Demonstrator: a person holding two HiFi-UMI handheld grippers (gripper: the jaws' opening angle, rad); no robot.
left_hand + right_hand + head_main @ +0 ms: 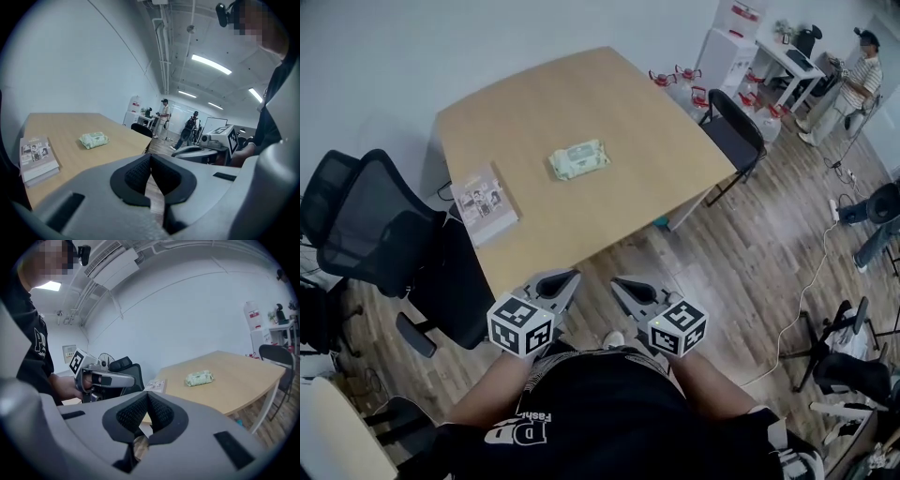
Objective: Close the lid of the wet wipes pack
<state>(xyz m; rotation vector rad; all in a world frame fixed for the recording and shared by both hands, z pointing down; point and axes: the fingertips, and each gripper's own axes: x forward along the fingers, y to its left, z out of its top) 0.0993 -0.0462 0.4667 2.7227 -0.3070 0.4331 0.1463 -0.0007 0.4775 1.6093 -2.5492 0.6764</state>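
Observation:
The pale green wet wipes pack [578, 159] lies flat near the middle of the wooden table [656, 122]; it also shows in the left gripper view as a small green pack [94, 139] and in the right gripper view [199, 378]. Whether its lid is up or down is too small to tell. My left gripper [565, 281] and right gripper [624, 285] hang close to my body, short of the table's near edge and far from the pack. Both have their jaws shut with nothing between them; the left gripper [150, 165] and the right gripper [147, 403] show their pads meeting.
A book [485, 203] lies at the table's left near corner. Black office chairs [375, 234] stand left of the table and another chair [734, 131] at its far right. People [855, 80] stand in the back right among desks and water bottles; cables cross the wooden floor.

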